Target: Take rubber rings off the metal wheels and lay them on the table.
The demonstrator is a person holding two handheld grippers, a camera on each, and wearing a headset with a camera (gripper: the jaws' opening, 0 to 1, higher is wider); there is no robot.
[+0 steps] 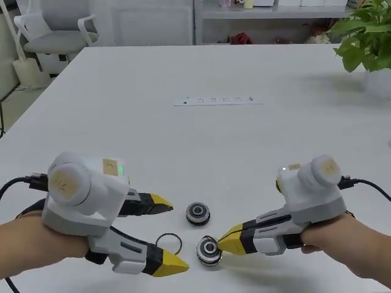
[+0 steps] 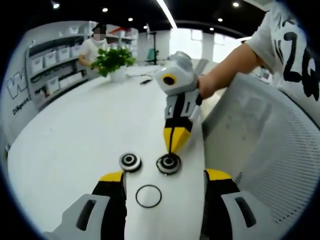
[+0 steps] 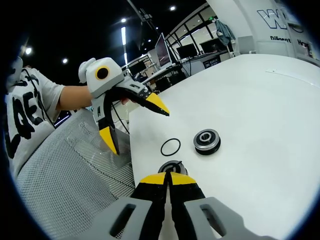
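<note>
Two small metal wheels lie near the table's front edge, each with a dark rubber rim: the far wheel (image 1: 198, 213) (image 2: 130, 161) (image 3: 207, 141) and the near wheel (image 1: 209, 250) (image 2: 168, 163) (image 3: 172, 166). One loose black rubber ring (image 1: 169, 243) (image 2: 148, 195) (image 3: 170, 147) lies flat to their left. My left gripper (image 1: 170, 232) (image 2: 165, 175) (image 3: 138, 130) is open, its jaws straddling the loose ring without touching it. My right gripper (image 1: 223, 241) (image 2: 175, 145) (image 3: 169, 177) is shut, its yellow tips pressed against the near wheel's edge and hiding part of it.
A white power strip (image 1: 219, 101) lies mid-table. A potted plant (image 1: 366, 36) stands at the far right corner, and an office chair (image 1: 58, 30) sits beyond the far left edge. A person (image 2: 95, 47) stands by shelves in the background. The table's front edge is close to my hands.
</note>
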